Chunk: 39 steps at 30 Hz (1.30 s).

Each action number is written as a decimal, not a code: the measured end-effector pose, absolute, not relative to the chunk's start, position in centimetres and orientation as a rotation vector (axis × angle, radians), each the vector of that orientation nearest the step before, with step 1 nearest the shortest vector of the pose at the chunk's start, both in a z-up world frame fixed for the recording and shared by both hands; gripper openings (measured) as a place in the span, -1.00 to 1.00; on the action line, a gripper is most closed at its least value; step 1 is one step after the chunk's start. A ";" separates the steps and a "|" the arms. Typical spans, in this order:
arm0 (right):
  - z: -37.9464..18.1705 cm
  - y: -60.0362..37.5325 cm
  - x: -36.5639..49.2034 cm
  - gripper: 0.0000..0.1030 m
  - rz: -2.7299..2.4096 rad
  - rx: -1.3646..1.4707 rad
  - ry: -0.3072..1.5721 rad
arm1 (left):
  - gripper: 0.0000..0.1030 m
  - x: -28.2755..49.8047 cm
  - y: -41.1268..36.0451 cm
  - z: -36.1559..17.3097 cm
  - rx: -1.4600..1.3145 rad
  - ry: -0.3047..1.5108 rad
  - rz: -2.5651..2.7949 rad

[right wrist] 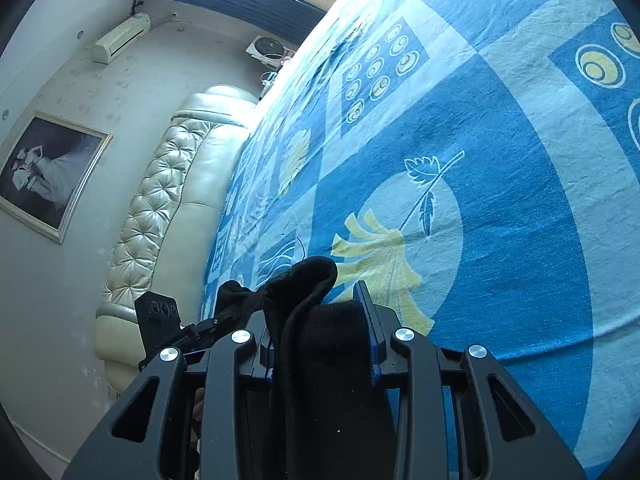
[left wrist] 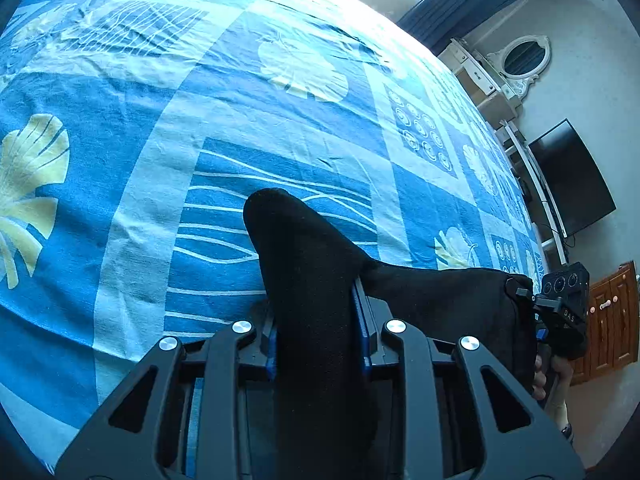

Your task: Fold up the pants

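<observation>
Both tools clamped on black pants, held above the bed.

Left tool [left wrist: 318, 320] pinches a thick bunched fold of the pants [left wrist: 312, 280]; right tool [right wrist: 320, 336] grips another bunched edge. Fabric is matte black, soft, and spans between the tools, over the blue patterned bedsheet [left wrist: 160, 160].

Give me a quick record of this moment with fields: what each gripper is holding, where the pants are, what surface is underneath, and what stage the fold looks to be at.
left gripper: shut on black pants
right gripper: shut on the same pants, at another spot
pants position: stretched between the two grippers, apparently lifted off the sheet
surface: bed with blue patterned bedsheet
background: cream tufted headboard, framed picture
fold stage: cannot tell; pants not yet laid flat
</observation>
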State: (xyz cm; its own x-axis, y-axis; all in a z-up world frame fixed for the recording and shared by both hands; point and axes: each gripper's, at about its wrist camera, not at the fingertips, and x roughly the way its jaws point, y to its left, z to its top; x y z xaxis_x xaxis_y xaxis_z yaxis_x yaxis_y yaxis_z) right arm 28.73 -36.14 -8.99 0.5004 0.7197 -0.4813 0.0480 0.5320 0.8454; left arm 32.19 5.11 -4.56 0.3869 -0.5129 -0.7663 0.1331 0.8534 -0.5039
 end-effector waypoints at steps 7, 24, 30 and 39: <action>-11.6 -37.5 28.2 -0.39 0.505 1.033 0.966 | -0.25 32.3 5.3 -6.0 -0.425 1.089 -0.424; -9.9 -37.6 27.4 0.23 0.482 1.106 0.996 | 0.40 30.6 6.1 -4.5 -0.407 1.073 -0.357; -7.1 -38.6 20.0 0.50 0.458 1.008 0.899 | 0.61 23.7 8.6 -3.1 -0.501 1.022 -0.394; -8.5 -40.9 6.9 0.52 0.409 1.109 0.785 | 0.67 13.2 11.5 -4.9 -0.608 1.026 -0.384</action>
State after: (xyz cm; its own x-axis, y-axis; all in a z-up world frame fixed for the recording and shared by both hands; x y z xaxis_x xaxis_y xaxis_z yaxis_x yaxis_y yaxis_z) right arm 6.87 -40.89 -8.48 0.6696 0.6521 -0.3556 0.0821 0.4108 0.9080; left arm 13.23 11.45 -4.86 0.4740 -0.5647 -0.6756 0.0182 0.7734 -0.6337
